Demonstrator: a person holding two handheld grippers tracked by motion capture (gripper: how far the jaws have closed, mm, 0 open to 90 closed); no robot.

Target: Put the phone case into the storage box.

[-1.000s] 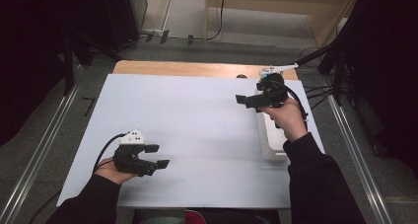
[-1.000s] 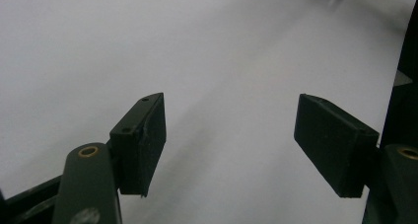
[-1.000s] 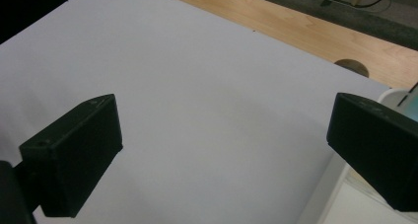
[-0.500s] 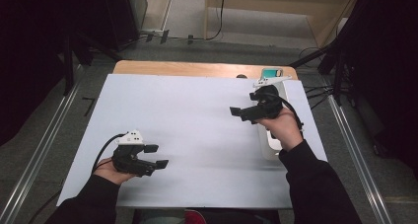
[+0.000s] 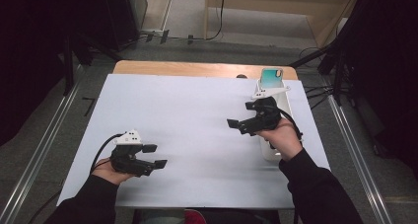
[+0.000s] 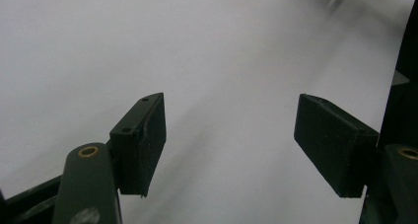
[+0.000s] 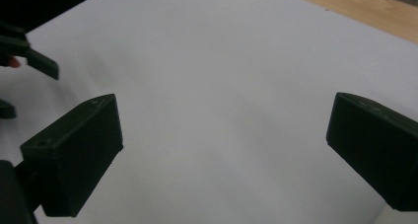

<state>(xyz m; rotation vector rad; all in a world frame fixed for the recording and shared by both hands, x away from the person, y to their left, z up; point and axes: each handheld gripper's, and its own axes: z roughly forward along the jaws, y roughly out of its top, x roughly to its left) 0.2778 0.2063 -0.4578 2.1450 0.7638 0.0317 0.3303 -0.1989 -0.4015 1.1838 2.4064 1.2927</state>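
From the high view we see the left gripper (image 5: 153, 156) in the lower left of the frame, held just above the white sheet (image 5: 187, 135) that covers the table (image 5: 197, 68). Its jaws stand apart with nothing between them. The right gripper (image 5: 240, 116) sits right of centre, jaws pointing toward the left of the frame, also apart and empty; they have just been closing a little. Behind and under the right hand (image 5: 282, 139) a white tray (image 5: 268, 152) runs along the right edge of the sheet. At its far end, in the upper right of the frame, stands a phone (image 5: 271, 77) with a teal face, well apart from both grippers.

In the left gripper view we look along that gripper's own two black jaws, one at lower left and one at lower right of the frame, with bare white sheet (image 6: 222, 61) in the gap.

In the right gripper view the two jaws sit wide at the lower left and lower right, bare sheet (image 7: 222, 86) between them. At the upper left edge we see part of the left gripper (image 7: 27, 56), and a strip of the wooden table (image 7: 365, 7) shows at the upper right.
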